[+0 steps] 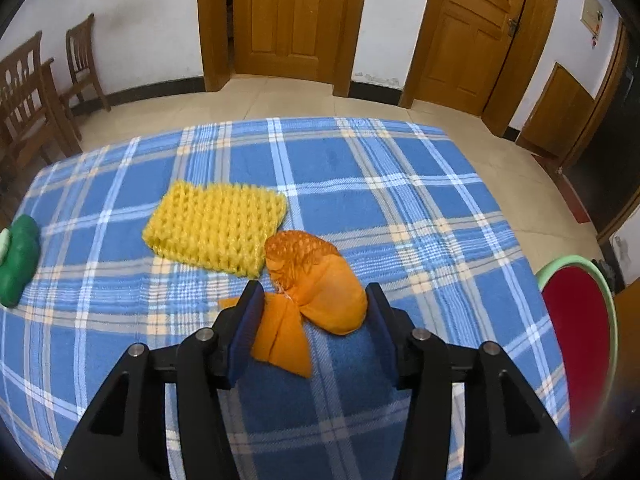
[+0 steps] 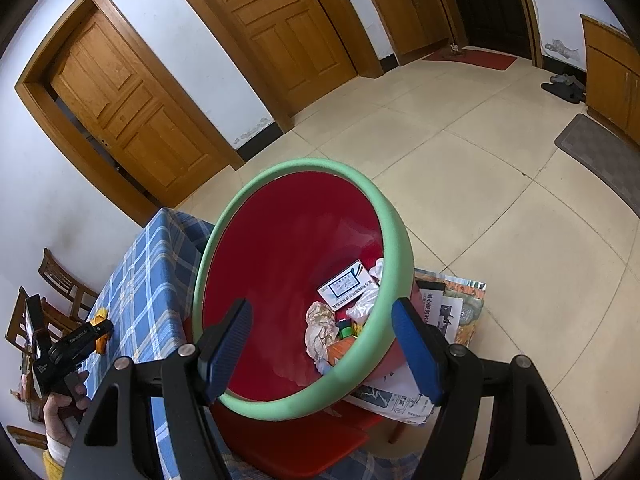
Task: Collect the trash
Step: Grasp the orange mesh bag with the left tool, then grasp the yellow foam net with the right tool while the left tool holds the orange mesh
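L gripper (image 1: pixel 316 300): black frame, blue pads, jaws apart. Orange mesh bag (image 1: pixel 320 292) lies between the tips on the tablecloth (image 1: pixel 400 208); its knotted tail sits against the left-hand pad, its bulged end is just beside the right-hand pad. Can't tell if either pad presses on it.

Just beyond bag, touching it: yellow foam net sleeve (image 1: pixel 218 228), flat on cloth. Far left edge of cloth: green item (image 1: pixel 18 264), partly cut off by frame, type unclear. Cloth is blue plaid w/ white and tan stripes.

R gripper (image 2: pixel 322 320): same build, jaws wide apart, nothing between the pads; hangs over the bin (image 2: pixel 360 360), tips framing its rim. Bin: red inside, pale green rim, tilted toward the camera, beside the table corner. Contents: crumpled paper (image 2: pixel 320 328), printed card (image 2: pixel 346 285), other scraps.

Under/behind bin: newspapers (image 2: pixel 400 404) on red seat (image 2: pixel 288 444). Lower left of right wrist view: a hand (image 2: pixel 64 412) holding the L gripper over the table.

Surroundings: wooden doors (image 1: pixel 296 12), wooden chairs (image 1: pixel 24 92), tile floor (image 2: pixel 500 208).
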`<state>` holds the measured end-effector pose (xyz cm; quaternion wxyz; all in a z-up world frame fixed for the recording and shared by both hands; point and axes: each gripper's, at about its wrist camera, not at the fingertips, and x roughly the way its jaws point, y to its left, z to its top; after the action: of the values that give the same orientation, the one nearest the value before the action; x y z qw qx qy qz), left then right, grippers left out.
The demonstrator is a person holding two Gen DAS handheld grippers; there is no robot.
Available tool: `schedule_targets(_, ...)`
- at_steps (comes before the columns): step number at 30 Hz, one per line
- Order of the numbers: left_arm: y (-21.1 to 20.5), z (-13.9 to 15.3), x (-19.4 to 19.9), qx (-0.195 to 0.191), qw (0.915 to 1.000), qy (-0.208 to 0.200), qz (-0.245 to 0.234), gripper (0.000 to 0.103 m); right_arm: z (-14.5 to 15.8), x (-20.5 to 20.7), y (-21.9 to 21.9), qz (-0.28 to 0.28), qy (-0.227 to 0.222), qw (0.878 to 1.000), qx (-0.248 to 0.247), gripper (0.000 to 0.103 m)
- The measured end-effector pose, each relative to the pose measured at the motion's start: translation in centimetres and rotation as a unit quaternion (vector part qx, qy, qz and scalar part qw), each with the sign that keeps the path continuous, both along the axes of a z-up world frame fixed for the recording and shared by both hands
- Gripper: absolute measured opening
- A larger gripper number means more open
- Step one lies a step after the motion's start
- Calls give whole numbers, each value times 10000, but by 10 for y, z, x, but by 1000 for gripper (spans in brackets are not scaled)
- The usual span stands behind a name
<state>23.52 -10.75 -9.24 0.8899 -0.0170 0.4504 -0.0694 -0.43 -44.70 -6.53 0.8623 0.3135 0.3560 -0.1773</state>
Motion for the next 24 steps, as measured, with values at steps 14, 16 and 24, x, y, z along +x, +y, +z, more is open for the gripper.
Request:
schedule_targets(14,14,4,-13,-341,9994,-102,-29,35,19,8,19,258,-115,9995,-143,74)
schedule_targets(16,20,9,-18,-424,9990,-154,-14,34,23,10,24,329,-144,9992,-159,75)
schedule_targets(24,48,30,-41,-583,9975,-388,55,35,39,31,58,722,-250,9969,-161,75)
